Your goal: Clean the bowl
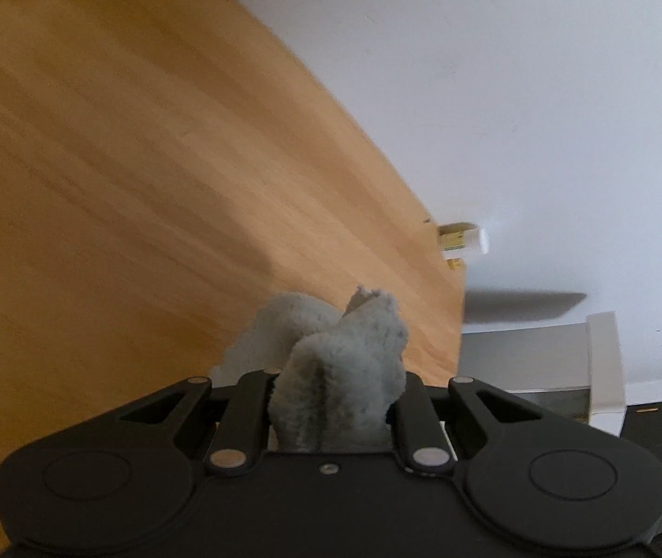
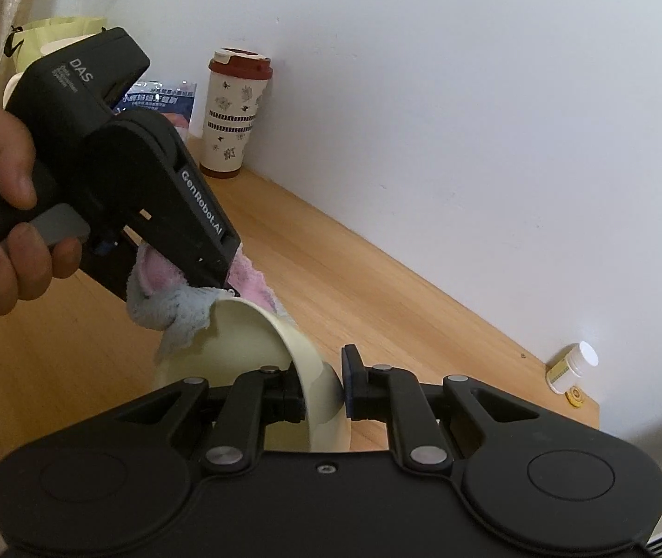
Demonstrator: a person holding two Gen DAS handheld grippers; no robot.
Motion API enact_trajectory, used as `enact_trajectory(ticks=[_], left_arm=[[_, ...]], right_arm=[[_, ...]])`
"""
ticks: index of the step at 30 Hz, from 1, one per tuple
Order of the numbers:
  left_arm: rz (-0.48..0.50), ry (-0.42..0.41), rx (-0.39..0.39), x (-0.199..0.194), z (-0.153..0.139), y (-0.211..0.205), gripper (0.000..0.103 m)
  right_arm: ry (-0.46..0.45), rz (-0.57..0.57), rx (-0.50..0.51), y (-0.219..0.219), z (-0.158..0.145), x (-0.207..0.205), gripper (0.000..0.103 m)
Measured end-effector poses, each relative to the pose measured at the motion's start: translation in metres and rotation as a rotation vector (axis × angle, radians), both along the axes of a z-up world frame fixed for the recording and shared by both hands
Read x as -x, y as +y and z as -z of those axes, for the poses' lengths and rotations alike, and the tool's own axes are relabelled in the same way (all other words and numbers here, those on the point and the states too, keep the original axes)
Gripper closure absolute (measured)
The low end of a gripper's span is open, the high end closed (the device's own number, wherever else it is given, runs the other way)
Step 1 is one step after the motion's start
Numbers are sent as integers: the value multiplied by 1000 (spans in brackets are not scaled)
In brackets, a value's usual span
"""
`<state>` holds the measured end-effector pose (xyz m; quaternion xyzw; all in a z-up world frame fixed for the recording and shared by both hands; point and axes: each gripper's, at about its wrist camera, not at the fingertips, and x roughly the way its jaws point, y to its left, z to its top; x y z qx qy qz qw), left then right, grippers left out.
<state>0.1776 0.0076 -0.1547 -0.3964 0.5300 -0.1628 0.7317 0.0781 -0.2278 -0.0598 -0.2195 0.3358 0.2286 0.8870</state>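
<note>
My right gripper (image 2: 324,393) is shut on the rim of a pale cream bowl (image 2: 256,348), held tilted above the wooden table (image 2: 377,279). My left gripper (image 1: 335,400) is shut on a fluffy pale blue and pink cloth (image 1: 344,362). In the right wrist view the left gripper (image 2: 210,279) comes in from the left, a hand on its handle, and its cloth (image 2: 172,302) touches the bowl's far rim. The bowl does not show in the left wrist view.
A tall patterned cup with a dark red lid (image 2: 235,111) stands against the white wall (image 2: 470,93). A small white-capped bottle (image 2: 570,367) stands near the table's right end. A blue packet (image 2: 163,97) and a pale green bag (image 2: 51,32) sit at the far left.
</note>
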Motion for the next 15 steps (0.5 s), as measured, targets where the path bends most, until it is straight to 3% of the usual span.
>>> enact_trajectory(ticks=[12, 15], left_arm=[[17, -61, 18, 4, -8, 4, 89], [25, -30, -16, 6, 4, 3, 89]], right_arm=[[12, -42, 4, 27, 19, 16, 87], [16, -29, -2, 24, 18, 16, 86]])
